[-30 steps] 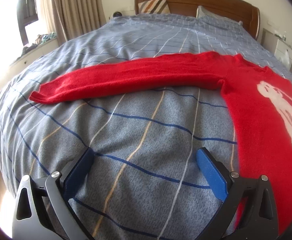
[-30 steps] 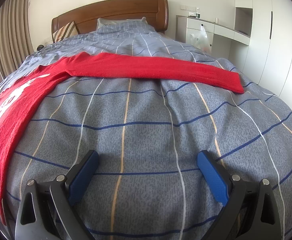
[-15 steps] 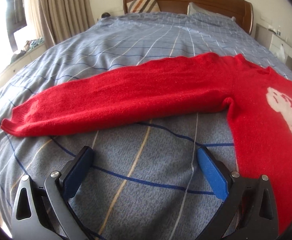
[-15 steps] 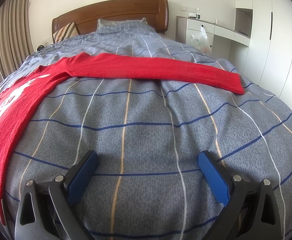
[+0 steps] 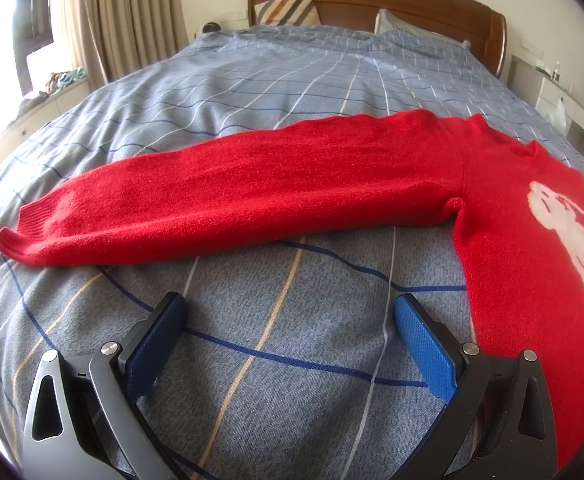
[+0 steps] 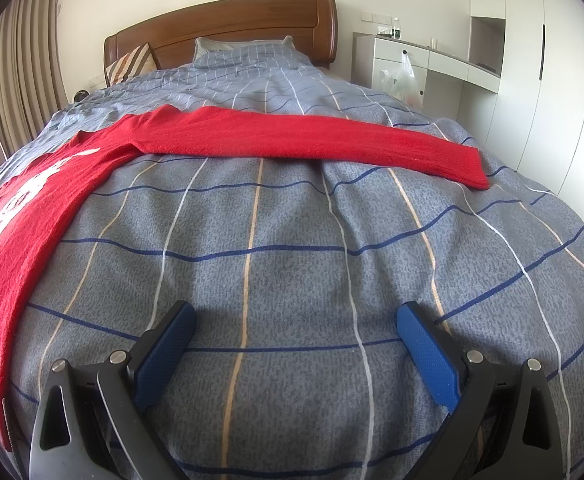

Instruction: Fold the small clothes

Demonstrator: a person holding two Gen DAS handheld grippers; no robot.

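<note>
Blue textured pads on both tools: left gripper [image 5: 289,322] jaws spread wide, holding nothing, over bare duvet [image 5: 275,344]; right gripper [image 6: 296,326] likewise wide apart, nothing between the fingers. Two black metal fingers each, rivet pins at the joints. One red sweater [image 5: 524,248], fuzzy knit, lies flat on the bed, white animal figure [image 5: 564,236] on the chest. Two sleeves stretched out straight: one [image 5: 227,196] runs toward the bed's left edge, ribbed cuff at the end, just beyond the left gripper; the other [image 6: 316,140] runs toward the right edge, well beyond the right gripper. Duvet is grey-blue, mottled, with thin navy, white and tan grid lines. One wooden headboard [image 6: 227,28], curved top. Two pillows: one striped [image 5: 287,10], one checked [image 6: 243,50].
</note>
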